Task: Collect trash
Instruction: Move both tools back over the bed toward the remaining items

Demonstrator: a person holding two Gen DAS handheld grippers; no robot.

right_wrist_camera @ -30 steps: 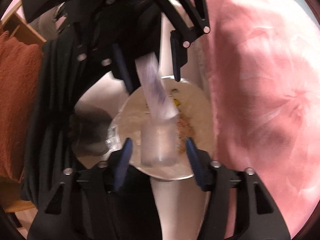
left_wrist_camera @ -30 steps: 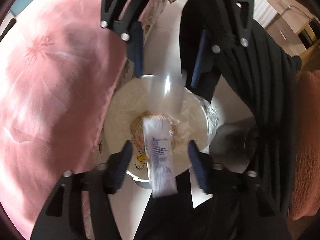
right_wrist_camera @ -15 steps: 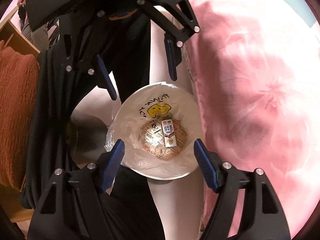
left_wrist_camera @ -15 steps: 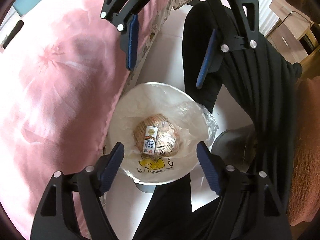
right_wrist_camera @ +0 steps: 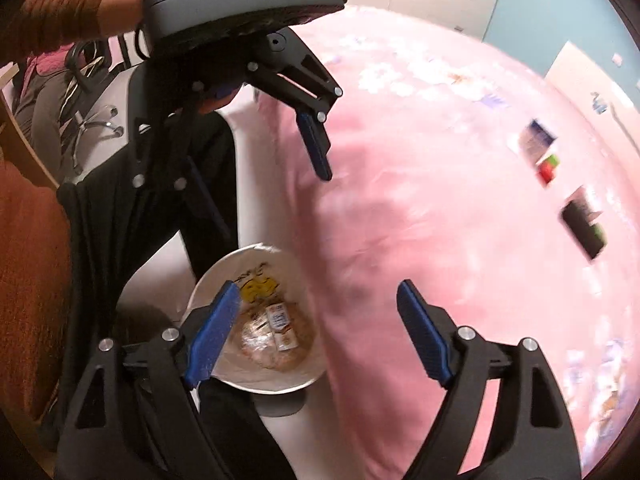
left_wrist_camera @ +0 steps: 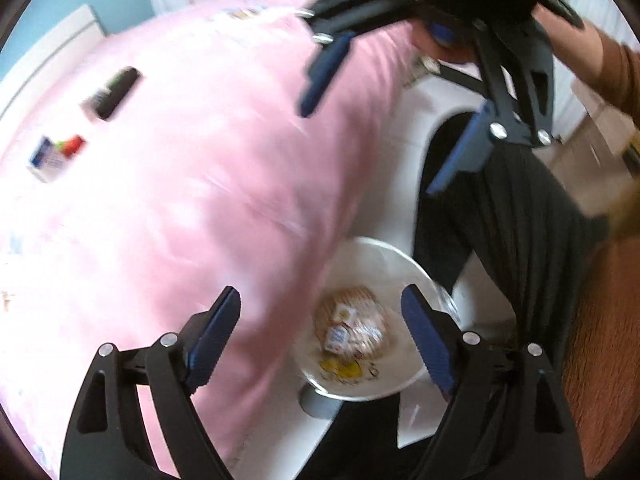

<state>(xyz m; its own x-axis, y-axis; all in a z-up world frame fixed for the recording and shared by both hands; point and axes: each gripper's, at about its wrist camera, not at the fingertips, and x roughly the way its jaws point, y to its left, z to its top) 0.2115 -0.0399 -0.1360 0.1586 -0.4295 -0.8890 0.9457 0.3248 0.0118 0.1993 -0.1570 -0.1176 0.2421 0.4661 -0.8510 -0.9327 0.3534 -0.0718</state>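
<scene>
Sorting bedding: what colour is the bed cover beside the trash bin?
Pink bed cover, clearest in the right wrist view.

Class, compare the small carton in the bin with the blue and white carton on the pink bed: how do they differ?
The bin carton lies inside the lined bin, on other trash; the bed carton lies out on the pink bed, uncollected. A red item touches the bed carton; the bin carton rests on a wrapper. Both show blue and white print.

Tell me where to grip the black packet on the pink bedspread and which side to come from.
The black packet lies flat on the pink bedspread, long and narrow, apart from the blue and white carton. Probably best: come from above and close across its narrow width near the middle. The right gripper holds nothing, jaws opening. The picture is blurred, so thickness is unclear.
</scene>
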